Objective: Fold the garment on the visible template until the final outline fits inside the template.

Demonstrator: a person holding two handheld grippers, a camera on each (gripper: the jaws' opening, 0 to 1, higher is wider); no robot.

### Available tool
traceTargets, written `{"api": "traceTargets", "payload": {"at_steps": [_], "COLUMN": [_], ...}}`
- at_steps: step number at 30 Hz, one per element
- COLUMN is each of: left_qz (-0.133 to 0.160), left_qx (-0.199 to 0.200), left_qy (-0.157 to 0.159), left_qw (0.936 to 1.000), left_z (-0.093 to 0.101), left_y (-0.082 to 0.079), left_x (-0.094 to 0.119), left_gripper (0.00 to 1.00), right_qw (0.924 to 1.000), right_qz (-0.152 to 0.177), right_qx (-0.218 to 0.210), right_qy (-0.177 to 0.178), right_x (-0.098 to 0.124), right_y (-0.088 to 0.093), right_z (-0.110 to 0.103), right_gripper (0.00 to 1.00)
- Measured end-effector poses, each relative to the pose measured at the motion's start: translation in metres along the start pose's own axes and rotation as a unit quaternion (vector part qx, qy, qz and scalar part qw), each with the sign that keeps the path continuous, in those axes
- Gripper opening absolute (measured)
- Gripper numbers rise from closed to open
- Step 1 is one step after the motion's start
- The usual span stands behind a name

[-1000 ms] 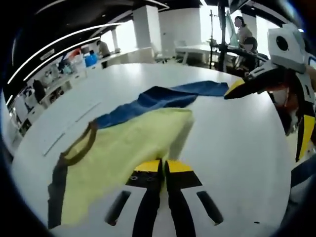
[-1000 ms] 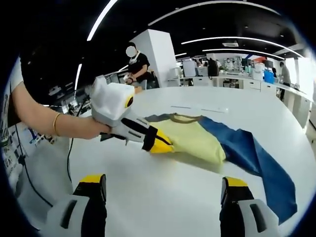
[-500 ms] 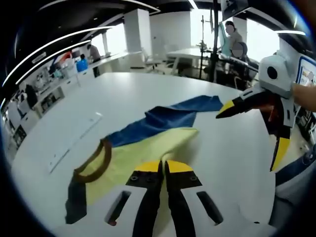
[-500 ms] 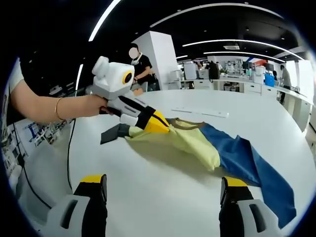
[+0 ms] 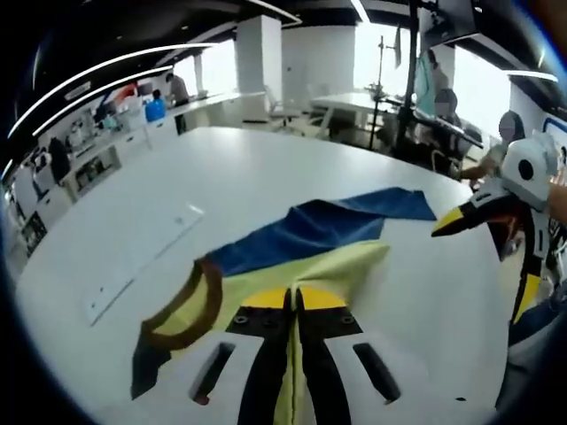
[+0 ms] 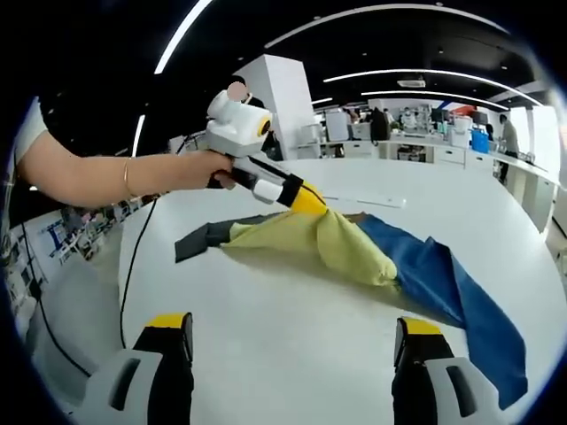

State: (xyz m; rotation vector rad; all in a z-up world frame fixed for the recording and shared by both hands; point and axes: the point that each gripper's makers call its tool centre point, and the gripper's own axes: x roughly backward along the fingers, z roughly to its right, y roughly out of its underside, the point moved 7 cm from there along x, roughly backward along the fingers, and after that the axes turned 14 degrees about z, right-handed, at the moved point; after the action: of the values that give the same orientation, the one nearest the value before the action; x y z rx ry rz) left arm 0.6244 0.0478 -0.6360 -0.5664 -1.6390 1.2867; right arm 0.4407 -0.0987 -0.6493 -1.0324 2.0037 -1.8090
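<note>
- The garment, yellow and blue with a brown collar and a dark sleeve, lies on the white table.
- The left gripper is clenched on the yellow cloth and lifts it into a peak above the table; its jaws are pressed together.
- The right gripper, jaws spread wide, grasps nothing and sits near the garment's blue end.
- A white strip lies on the table beside the collar.
</note>
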Motion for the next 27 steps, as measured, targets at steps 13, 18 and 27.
{"api": "traceTargets", "payload": {"at_steps": [13, 18, 27], "left_qz": [-0.025, -0.033, -0.020], "left_qx": [-0.003, -0.016, -0.037], "left_qy": [-0.051, -0.065, -0.091], "left_qw": [0.9984, 0.9972, 0.9950], "left_z": [-0.027, -0.027, -0.028], "left_y": [0.026, 0.036, 0.045], "left_x": [-0.021, -0.025, -0.019], "left_gripper": [0.00, 0.01, 0.06], "right_qw": [0.9997, 0.9995, 0.9993], "right_qz": [-0.006, -0.006, -0.001], "right_qx": [-0.020, -0.027, -0.034], "right_qy": [0.011, 0.015, 0.016], "right_x": [-0.005, -0.008, -0.012], "right_y": [0.009, 0.011, 0.010], "right_z": [0.003, 0.003, 0.002], "right_gripper": [0.90, 0.89, 0.88]}}
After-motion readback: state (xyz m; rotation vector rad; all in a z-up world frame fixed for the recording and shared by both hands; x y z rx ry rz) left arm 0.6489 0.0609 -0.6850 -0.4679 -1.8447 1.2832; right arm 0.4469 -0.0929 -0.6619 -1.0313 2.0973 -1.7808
